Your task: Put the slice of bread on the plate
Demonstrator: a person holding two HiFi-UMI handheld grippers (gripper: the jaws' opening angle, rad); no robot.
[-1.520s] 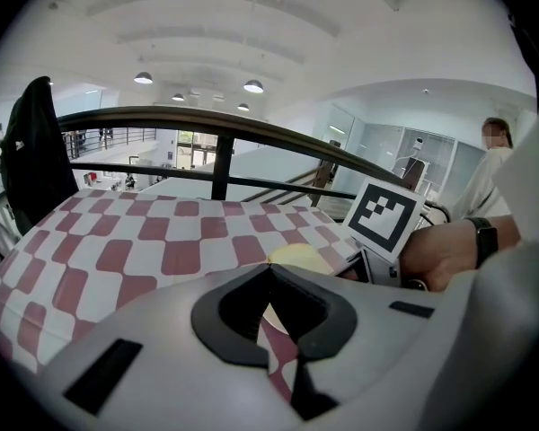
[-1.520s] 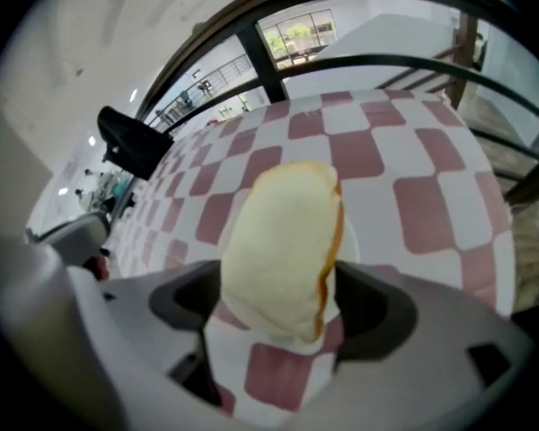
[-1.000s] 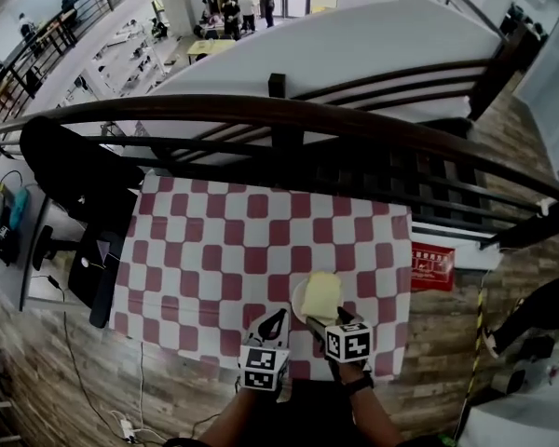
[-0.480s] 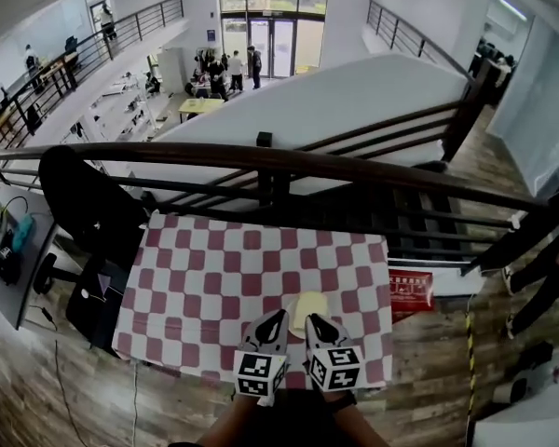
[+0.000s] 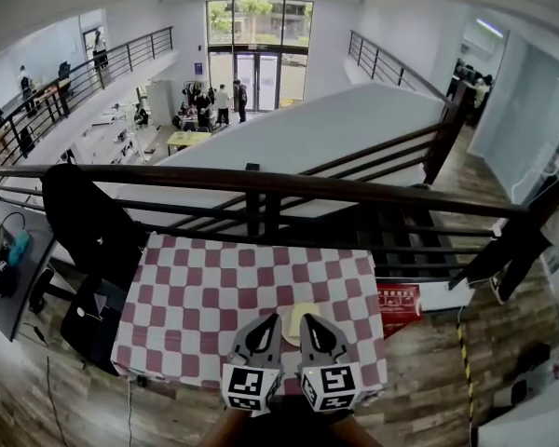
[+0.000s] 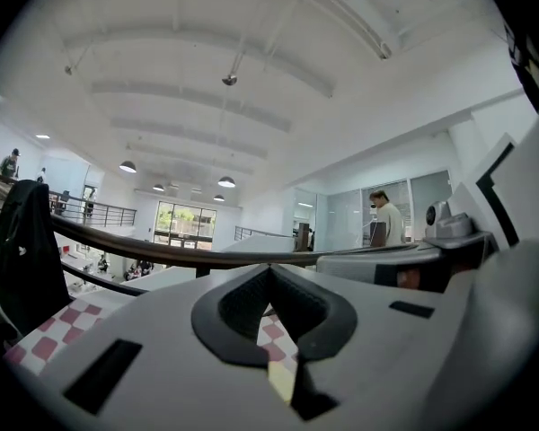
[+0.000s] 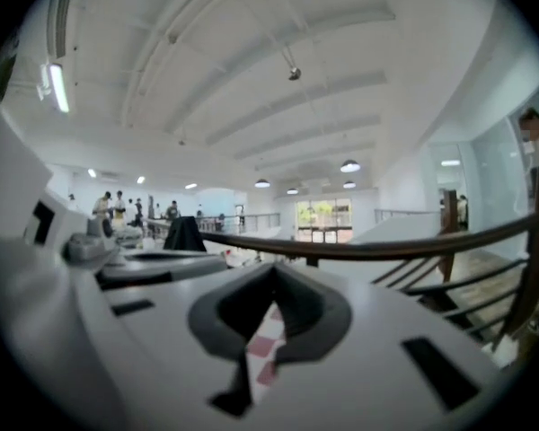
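Note:
The pale yellow slice of bread (image 5: 297,316) lies on the white plate (image 5: 285,328) near the front edge of the red-and-white checked table (image 5: 196,296). The two grippers hide most of both. My left gripper (image 5: 268,323) and right gripper (image 5: 310,324) hang side by side above the table, pointing about level, each shut with nothing in it. In the left gripper view the jaws (image 6: 271,269) meet, and a strip of bread (image 6: 281,380) and checked cloth shows below them. Below the right gripper (image 7: 274,269), its own view shows only cloth.
A dark wooden railing (image 5: 261,182) runs just behind the table, with a black jacket (image 5: 88,222) draped over it at the left. A red sign (image 5: 398,298) sits right of the table. A desk with gear (image 5: 0,259) stands at far left. People stand far below.
Both grippers rose off the table and levelled out. The right gripper's jaws, open over the bread a second ago, have shut empty. The bread stays on the plate.

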